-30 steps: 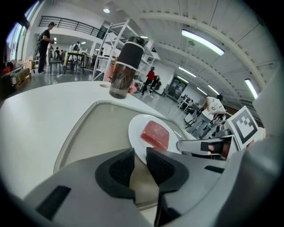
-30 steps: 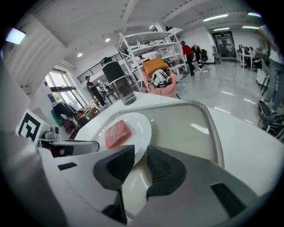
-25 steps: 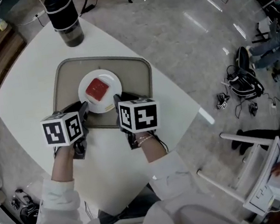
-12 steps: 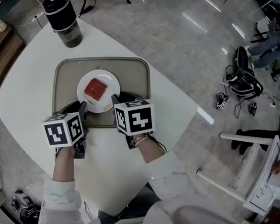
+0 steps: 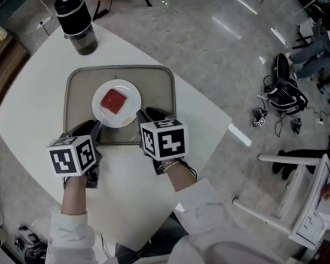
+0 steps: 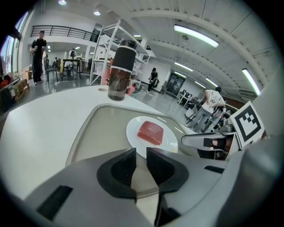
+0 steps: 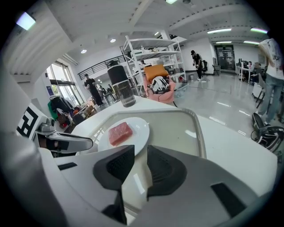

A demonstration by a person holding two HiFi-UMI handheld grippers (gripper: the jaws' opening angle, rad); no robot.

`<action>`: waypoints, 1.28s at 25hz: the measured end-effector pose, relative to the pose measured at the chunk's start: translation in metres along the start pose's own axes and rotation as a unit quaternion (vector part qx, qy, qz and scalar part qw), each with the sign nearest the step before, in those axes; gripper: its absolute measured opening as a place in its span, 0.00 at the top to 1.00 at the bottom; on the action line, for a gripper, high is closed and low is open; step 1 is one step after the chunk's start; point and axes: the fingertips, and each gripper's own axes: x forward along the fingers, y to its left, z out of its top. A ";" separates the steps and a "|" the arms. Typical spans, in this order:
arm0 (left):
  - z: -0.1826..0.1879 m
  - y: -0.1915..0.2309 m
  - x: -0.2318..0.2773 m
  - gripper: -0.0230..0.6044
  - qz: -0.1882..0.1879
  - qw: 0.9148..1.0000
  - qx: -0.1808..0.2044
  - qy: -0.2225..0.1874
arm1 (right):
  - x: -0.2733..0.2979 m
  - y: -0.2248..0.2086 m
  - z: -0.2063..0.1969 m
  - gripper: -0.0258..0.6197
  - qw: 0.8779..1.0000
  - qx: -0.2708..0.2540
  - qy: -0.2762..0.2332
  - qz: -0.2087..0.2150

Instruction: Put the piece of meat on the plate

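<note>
Meat [image 5: 113, 101] lies flat in the middle of the white plate [image 5: 131, 112], which sits on the tray [image 5: 160, 89] on the desk [image 5: 33, 91]. Placement looks done. Left gripper [image 5: 94, 130] and right gripper [image 5: 146, 116] hover at the tray's near edge, each with jaws nearly together and nothing between them. For a clean finish, back both off level and straight toward the person, clear of the tray rim, so the plate isn't nudged. Dark bottle [image 5: 75, 22] is well apart.

Meat [image 5: 113, 101] on plate [image 5: 132, 112], plate in tray [image 5: 158, 98] — bottle [image 5: 76, 22] behind tray
</note>
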 end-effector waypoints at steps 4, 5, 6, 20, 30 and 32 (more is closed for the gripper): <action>0.003 -0.013 -0.024 0.84 -0.050 0.998 0.012 -0.029 | -0.025 0.012 -0.001 0.82 1.000 0.008 -0.026 0.013; 0.002 -0.018 -0.031 0.84 -0.069 0.997 0.014 -0.034 | -0.034 0.017 -0.003 0.82 0.999 0.010 -0.035 0.018; 0.001 -0.023 -0.040 0.85 -0.086 0.995 0.015 -0.040 | -0.045 0.022 -0.005 0.83 0.999 0.010 -0.043 0.021; -0.033 -0.071 -0.161 0.94 -0.165 0.978 0.069 -0.112 | -0.170 0.128 -0.062 0.93 0.987 -0.043 -0.122 0.093; -0.105 -0.107 -0.214 0.95 -0.259 0.958 0.096 -0.070 | -0.226 0.169 -0.118 0.93 0.987 -0.056 -0.127 0.086; -0.118 -0.115 -0.221 0.95 -0.269 0.956 0.101 -0.063 | -0.233 0.174 -0.128 0.93 0.986 -0.059 -0.123 0.093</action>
